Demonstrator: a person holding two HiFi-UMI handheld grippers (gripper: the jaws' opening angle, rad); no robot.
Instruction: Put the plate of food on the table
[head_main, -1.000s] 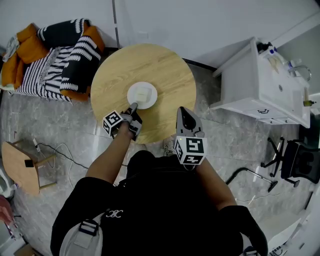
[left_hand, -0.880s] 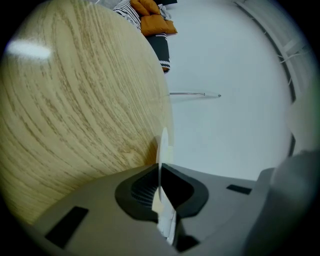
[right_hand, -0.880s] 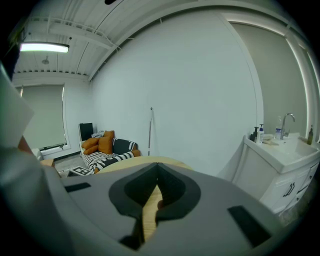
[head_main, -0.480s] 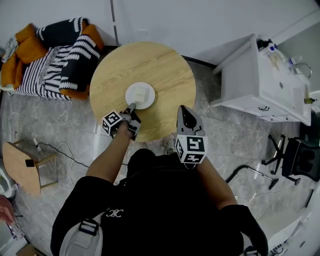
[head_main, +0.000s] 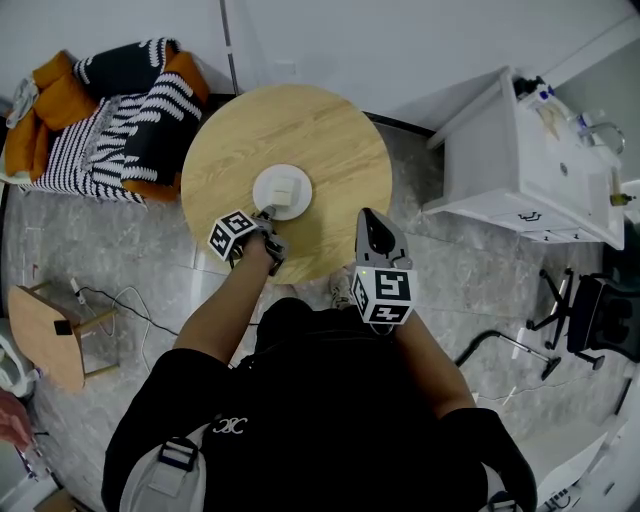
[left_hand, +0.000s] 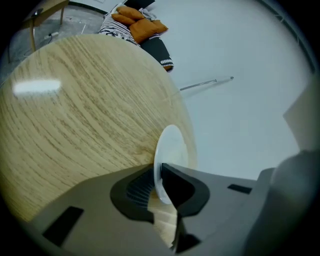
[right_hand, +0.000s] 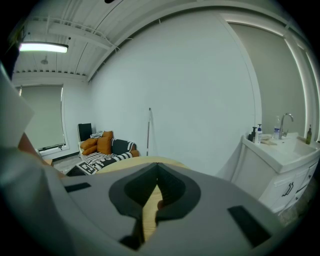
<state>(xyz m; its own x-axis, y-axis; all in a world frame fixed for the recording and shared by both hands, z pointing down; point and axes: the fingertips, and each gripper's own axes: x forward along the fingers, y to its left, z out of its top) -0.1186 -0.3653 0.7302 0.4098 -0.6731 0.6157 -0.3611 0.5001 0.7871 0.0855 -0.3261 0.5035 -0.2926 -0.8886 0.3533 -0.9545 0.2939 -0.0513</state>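
A white plate (head_main: 282, 190) with a pale square of food (head_main: 285, 186) lies on the round wooden table (head_main: 310, 130), near its front. My left gripper (head_main: 266, 213) is shut on the plate's near rim. In the left gripper view the rim of the plate (left_hand: 172, 150) is pinched between the two jaws of the left gripper (left_hand: 160, 182), against the table's wood grain (left_hand: 75, 130). My right gripper (head_main: 368, 220) hovers at the table's front right edge, shut and empty; in its own view the right gripper (right_hand: 156, 197) points across the tabletop (right_hand: 135, 161).
A sofa (head_main: 100, 110) with orange and striped cushions stands left of the table. A white sink cabinet (head_main: 520, 170) is to the right, with an office chair (head_main: 600, 320) nearer. A small wooden side table (head_main: 40, 335) and cables sit on the marble floor at left.
The left gripper has edged slightly toward the plate and rolled a little. The plate and the right gripper have hardly moved.
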